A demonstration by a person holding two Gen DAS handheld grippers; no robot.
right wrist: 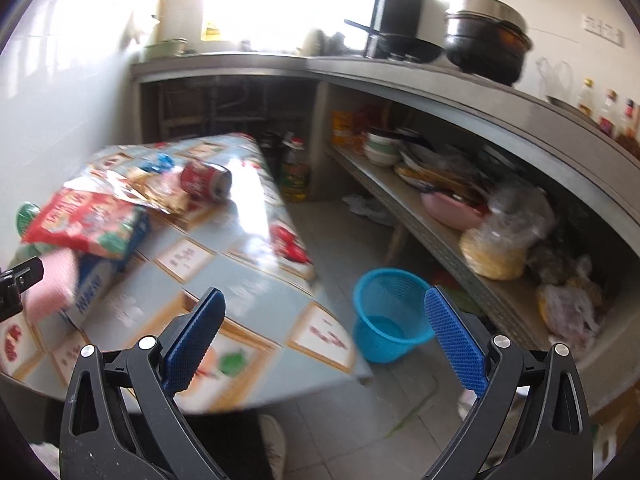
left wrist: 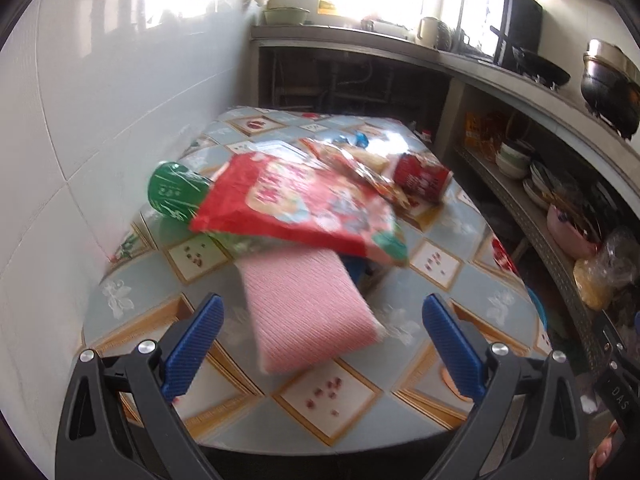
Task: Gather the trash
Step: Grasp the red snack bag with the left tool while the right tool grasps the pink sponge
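Trash lies piled on a table with a patterned cloth [left wrist: 432, 264]: a large red snack bag [left wrist: 296, 208], a green packet [left wrist: 172, 190] behind it, a crumpled clear wrapper [left wrist: 360, 168], a red can [left wrist: 422, 178] on its side and a pink cloth [left wrist: 308, 312]. My left gripper [left wrist: 320, 344] hovers open just before the pink cloth, holding nothing. The right gripper [right wrist: 324, 344] stands open over the table's right corner [right wrist: 280, 344]. Beyond it on the floor sits a blue mesh basket [right wrist: 388, 312]. The right wrist view shows the same red bag [right wrist: 88, 224], can [right wrist: 206, 180] and a blue box [right wrist: 100, 284].
A white tiled wall [left wrist: 60, 160] borders the table's left side. Concrete shelves [right wrist: 460, 240] on the right hold bowls, plates and bagged food. Pots [right wrist: 486, 40] stand on the counter above. An oil bottle [right wrist: 294, 172] stands on the floor behind the table.
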